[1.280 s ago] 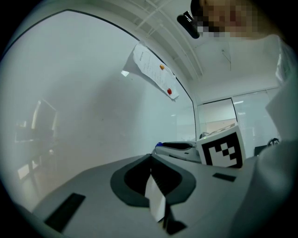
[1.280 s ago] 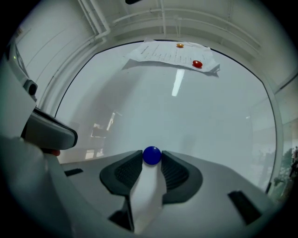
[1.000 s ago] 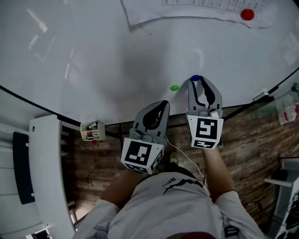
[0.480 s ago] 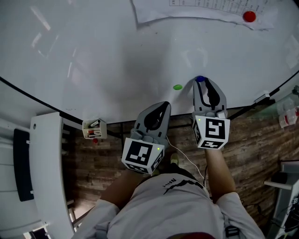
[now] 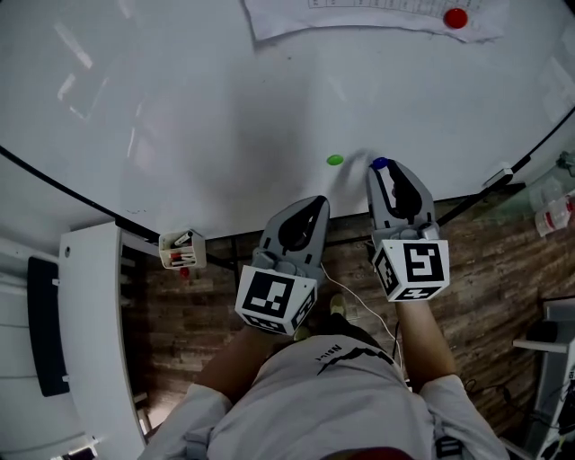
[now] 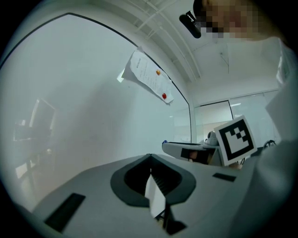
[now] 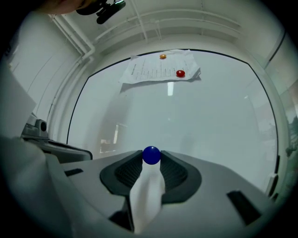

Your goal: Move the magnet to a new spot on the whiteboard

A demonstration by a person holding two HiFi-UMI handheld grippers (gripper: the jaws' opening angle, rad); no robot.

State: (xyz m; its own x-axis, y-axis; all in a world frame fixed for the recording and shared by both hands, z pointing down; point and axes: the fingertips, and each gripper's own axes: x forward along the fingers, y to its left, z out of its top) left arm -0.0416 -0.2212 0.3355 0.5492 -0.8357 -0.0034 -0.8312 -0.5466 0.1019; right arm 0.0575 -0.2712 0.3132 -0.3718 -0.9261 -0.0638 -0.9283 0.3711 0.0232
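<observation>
A small round blue magnet (image 7: 151, 155) sits pinched between the tips of my right gripper (image 5: 381, 165), which is shut on it close to the whiteboard (image 5: 225, 108). In the head view the blue magnet (image 5: 379, 164) shows at the jaw tips, just right of a green magnet (image 5: 334, 160) stuck on the board. My left gripper (image 5: 314, 203) hangs lower, near the board's bottom edge, its jaws shut with nothing between them (image 6: 150, 158).
A sheet of paper (image 5: 359, 13) is pinned at the board's top by a red magnet (image 5: 455, 17) and an orange magnet (image 7: 162, 56). A marker holder (image 5: 178, 250) hangs at the board's lower left. White furniture (image 5: 90, 341) stands at the left.
My right gripper has drawn back slightly from the board with the blue magnet between its jaws. The left gripper has stayed where it was.
</observation>
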